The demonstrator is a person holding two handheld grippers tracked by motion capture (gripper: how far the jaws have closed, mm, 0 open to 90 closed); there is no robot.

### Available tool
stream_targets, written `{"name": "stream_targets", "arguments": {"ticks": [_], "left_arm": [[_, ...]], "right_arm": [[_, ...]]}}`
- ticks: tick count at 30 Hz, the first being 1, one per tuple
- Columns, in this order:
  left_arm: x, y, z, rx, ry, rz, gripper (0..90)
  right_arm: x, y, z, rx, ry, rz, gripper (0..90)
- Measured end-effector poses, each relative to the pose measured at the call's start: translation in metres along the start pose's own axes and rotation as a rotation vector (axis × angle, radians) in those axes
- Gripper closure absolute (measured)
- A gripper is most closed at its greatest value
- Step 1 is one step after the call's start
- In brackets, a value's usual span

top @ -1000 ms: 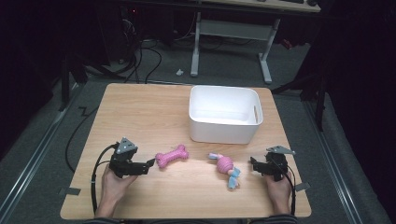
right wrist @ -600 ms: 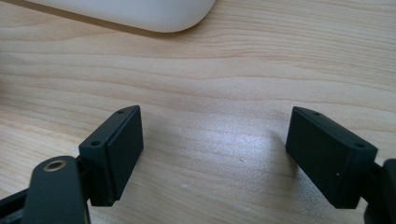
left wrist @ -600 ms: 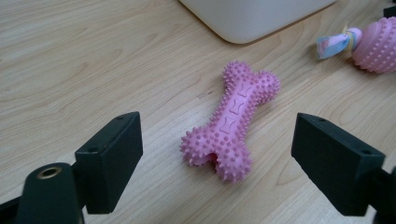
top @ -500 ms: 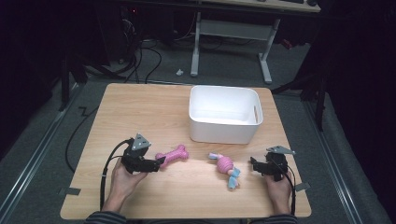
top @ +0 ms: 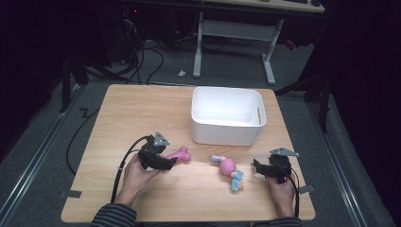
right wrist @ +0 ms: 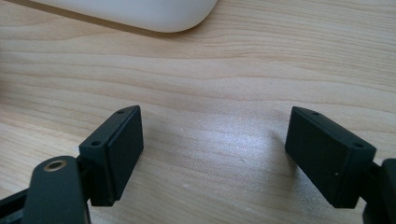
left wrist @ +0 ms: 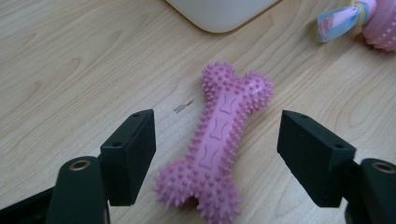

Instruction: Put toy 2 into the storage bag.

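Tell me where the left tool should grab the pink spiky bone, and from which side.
Grip the pink bone across its narrow middle shaft, coming from its near end, as the left tool already does. The bone lies flat on the table, its knobby ends wider than the shaft. The jaws have just been closing with the bone between them, pads not yet touching.

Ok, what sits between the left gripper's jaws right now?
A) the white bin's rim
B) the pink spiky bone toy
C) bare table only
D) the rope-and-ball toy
B: in the left gripper view the pink spiky bone toy lies between the left gripper pads, which do not touch it.
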State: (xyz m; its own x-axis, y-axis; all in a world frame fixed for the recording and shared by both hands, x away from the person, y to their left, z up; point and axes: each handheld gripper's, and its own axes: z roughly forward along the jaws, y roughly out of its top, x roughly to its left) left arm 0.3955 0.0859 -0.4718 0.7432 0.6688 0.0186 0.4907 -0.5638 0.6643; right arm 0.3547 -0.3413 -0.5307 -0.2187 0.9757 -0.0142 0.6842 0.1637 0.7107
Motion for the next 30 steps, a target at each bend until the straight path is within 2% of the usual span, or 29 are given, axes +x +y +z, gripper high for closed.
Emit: {"name": "stream_targets", "arguments": {"ticks": [3,7,11,16,21,25,30], "left_arm": [[0.0,0.004,0.007,0.042,0.001,0.024,29.6],[-0.002,0.008,0.015,0.063,0.01,0.055,32.2],[-0.003,0.01,0.024,0.079,-0.004,0.077,33.7],[-0.001,0.008,0.034,0.117,-0.012,0.085,34.8],[0.0,0.008,0.04,0.121,-0.009,0.09,39.8],[0.003,0.006,0.044,0.129,-0.034,0.062,41.8],[0.004,0.006,0.044,0.129,-0.043,0.064,42.7]], "right_arm": [[0.0,0.0,0.0,0.0,0.001,0.0,19.6],[0.0,0.0,0.0,-0.002,0.0,0.001,19.9],[0.0,0.0,0.0,-0.002,0.0,-0.001,20.0],[0.0,0.0,0.0,-0.002,0.0,-0.002,19.9],[0.0,0.0,0.0,-0.002,-0.001,0.0,20.1],[0.0,0.0,0.0,-0.003,0.001,-0.004,21.5],[0.0,0.0,0.0,-0.003,0.0,-0.005,21.5]]}}
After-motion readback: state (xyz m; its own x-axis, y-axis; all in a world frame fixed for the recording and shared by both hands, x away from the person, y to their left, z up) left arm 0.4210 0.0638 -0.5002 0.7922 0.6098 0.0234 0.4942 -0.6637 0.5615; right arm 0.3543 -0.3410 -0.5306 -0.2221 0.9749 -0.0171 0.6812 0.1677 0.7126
